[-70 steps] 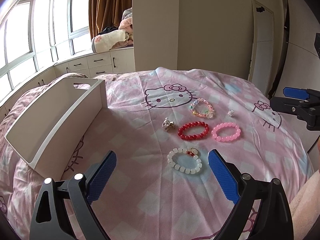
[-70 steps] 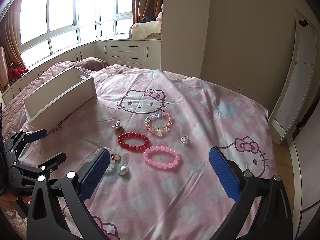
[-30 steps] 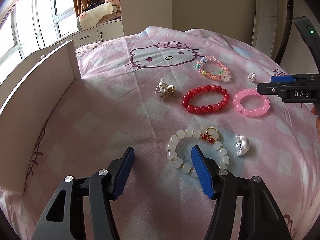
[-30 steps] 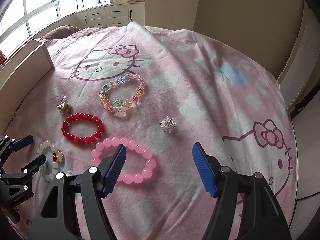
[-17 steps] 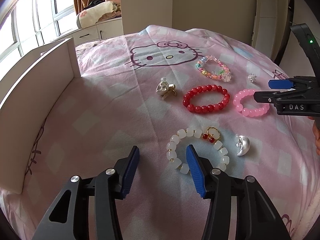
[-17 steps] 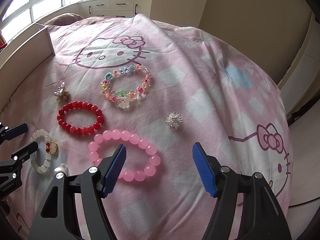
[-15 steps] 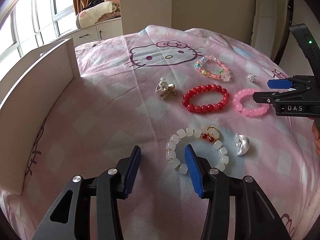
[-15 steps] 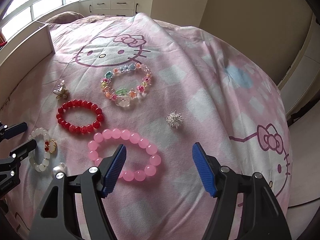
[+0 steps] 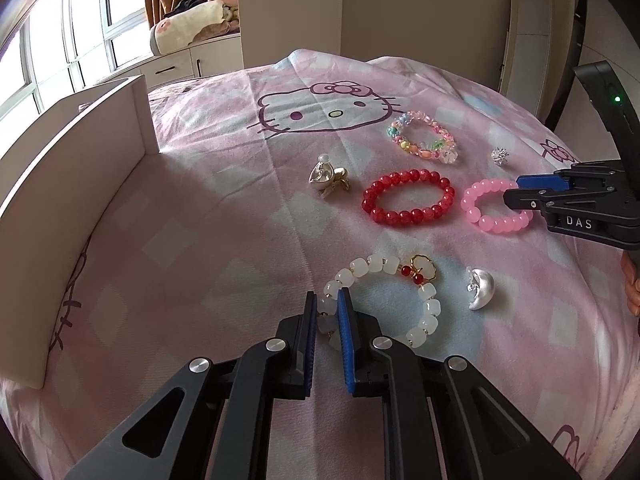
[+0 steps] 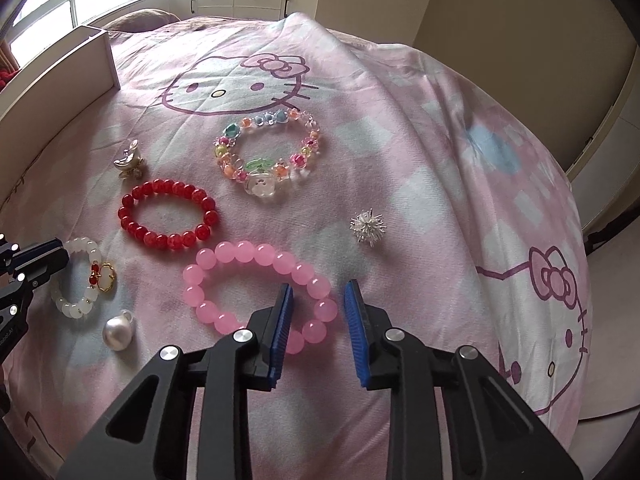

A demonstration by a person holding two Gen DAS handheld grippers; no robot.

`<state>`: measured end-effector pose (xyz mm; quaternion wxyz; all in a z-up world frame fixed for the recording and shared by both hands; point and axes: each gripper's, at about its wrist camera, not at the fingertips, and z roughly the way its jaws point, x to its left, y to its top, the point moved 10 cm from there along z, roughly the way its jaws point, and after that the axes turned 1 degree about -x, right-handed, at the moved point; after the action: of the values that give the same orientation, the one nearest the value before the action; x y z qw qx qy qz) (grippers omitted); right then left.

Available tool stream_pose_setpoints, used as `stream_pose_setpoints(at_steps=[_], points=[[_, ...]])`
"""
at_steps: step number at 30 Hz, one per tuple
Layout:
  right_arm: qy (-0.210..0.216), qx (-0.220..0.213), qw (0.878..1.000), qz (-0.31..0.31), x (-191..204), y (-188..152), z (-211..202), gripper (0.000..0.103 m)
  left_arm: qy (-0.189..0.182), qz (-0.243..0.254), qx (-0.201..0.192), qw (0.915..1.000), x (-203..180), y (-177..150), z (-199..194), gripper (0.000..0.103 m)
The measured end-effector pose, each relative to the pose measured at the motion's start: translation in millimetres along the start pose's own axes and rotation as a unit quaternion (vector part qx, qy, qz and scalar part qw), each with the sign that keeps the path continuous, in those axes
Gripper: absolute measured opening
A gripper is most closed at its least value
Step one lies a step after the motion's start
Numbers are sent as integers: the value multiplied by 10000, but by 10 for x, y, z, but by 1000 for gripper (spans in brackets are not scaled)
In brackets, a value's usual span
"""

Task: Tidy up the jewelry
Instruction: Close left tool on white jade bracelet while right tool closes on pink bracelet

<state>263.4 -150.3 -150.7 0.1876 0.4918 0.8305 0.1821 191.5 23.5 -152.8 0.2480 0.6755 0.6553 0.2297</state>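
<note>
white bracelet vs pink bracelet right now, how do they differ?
The white bracelet has blocky milky beads plus red beads and a gold charm; the pink bracelet is plain round pink beads. The left gripper is shut on the white one's rim; the right gripper straddles the pink one's rim, jaws open. Both lie flat on the bedspread.

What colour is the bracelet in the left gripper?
White bracelet, with red beads; clearest in the left wrist view.

Left side: we see the tall white wooden box (image 9: 76, 200) walling off the pink bed (image 9: 224, 240).
Middle: bare strip between box and red bead bracelet (image 9: 408, 202).
Right side: jewelry crowded; silver spiky ball (image 10: 368, 227) sits apart.
</note>
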Motion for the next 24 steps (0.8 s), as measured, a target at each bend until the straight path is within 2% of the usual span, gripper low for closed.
stream_pose_setpoints(at_steps=[3, 13, 24], points=[[43, -14, 9999, 91, -27, 7, -7, 18, 30, 29, -20, 10000, -1, 3, -11, 16], [105, -230, 9993, 278, -57, 60, -98, 15, 26, -9, -85, 10000, 15, 31, -62, 16], [118, -943, 9930, 704, -220, 226, -502, 15, 8, -312, -358, 9989, 160, 202, -270, 16]])
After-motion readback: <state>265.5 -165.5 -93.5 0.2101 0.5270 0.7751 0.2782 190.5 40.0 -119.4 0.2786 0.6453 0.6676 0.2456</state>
